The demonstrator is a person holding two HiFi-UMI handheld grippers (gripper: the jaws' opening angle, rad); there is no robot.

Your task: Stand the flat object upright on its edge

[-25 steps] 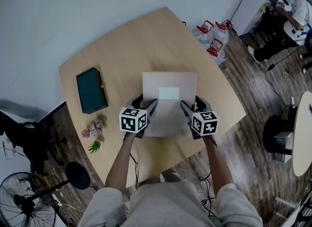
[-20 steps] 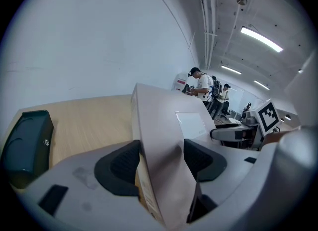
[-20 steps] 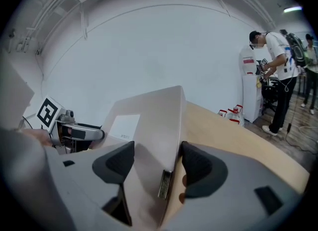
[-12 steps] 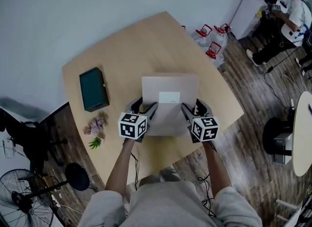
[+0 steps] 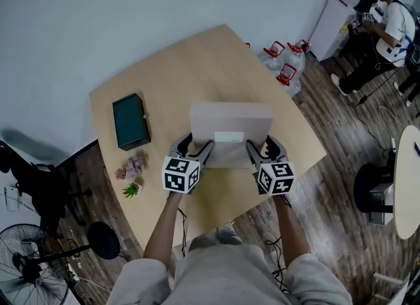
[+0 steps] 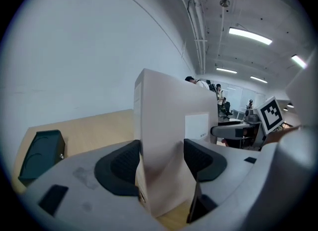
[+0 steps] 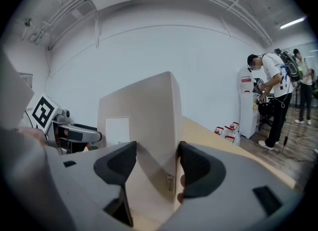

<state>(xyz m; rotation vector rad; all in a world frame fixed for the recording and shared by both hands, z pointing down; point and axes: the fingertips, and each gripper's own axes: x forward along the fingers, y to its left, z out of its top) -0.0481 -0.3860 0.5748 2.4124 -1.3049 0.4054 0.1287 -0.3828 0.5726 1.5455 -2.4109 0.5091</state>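
Note:
A flat pale-brown box (image 5: 230, 132) with a white label is tilted up from the wooden table (image 5: 197, 67), its far edge raised and its near edge low. My left gripper (image 5: 202, 151) is shut on the box's left edge (image 6: 159, 155). My right gripper (image 5: 254, 150) is shut on the box's right edge (image 7: 158, 140). In the left gripper view the right gripper (image 6: 238, 128) shows beyond the box; in the right gripper view the left gripper (image 7: 74, 133) shows likewise. The box's underside is hidden.
A dark green case (image 5: 131, 122) lies at the table's left, also seen in the left gripper view (image 6: 42, 153). Small flowers and a green sprig (image 5: 130, 174) lie near the left front edge. Water jugs (image 5: 283, 67) stand on the floor beyond the table. A person (image 5: 384, 28) stands far right.
The box has been tipped up from lying flat: its far edge rose and it looks shorter from above. Both grippers stayed shut on its sides and shifted slightly.

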